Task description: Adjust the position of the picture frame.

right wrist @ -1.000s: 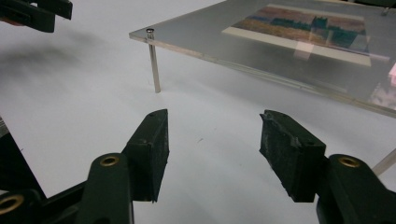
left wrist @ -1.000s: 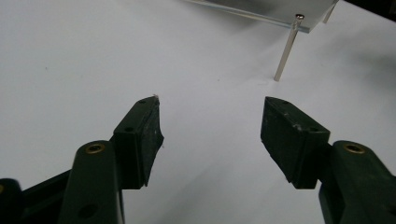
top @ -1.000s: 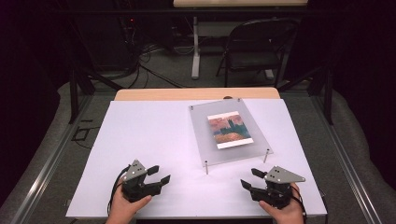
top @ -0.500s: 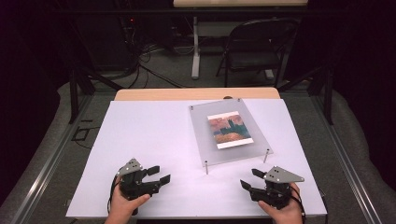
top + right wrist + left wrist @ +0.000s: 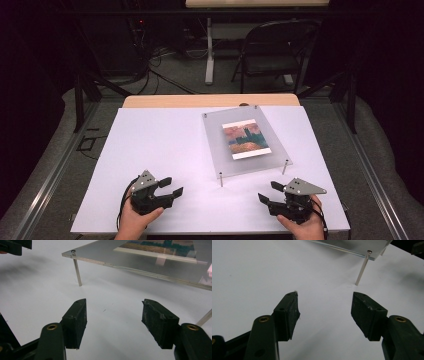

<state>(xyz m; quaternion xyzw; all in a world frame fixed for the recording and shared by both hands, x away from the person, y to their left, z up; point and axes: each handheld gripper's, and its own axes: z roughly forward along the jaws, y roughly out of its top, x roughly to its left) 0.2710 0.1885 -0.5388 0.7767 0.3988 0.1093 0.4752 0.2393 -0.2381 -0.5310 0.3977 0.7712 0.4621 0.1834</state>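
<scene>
High view, listed left to right across the white table [image 5: 165,145].

Item one: my left tool [image 5: 170,187], held in my left hand [image 5: 134,220] at the near left part of the table. It points toward the middle of the table. Its jaws stand wide apart with nothing between them, and they have just been closing a little. The left gripper view shows both black pads [image 5: 289,312] over bare white surface, touching nothing.

Item two: clear acrylic panel [image 5: 220,150], raised off the table on thin metal legs [image 5: 221,179], one at each corner I can see. It sits right of centre, turned slightly askew, well ahead of both tools. A printed picture [image 5: 246,139] in rust, teal and cream lies flat within the panel. In the left gripper view one corner of the panel [image 5: 372,252] and a leg [image 5: 361,271] stand just beyond my jaws.

Item three: my right tool [image 5: 269,192], held in my right hand [image 5: 302,227] at the near right part of the table, pointing left toward the other tool. Its jaws are wide apart and empty, and have just been opening. The right gripper view shows the panel edge [image 5: 140,271] near, ahead of the pads [image 5: 160,320], not touching them.

Background: a folding chair [image 5: 270,55] beyond the table.
</scene>
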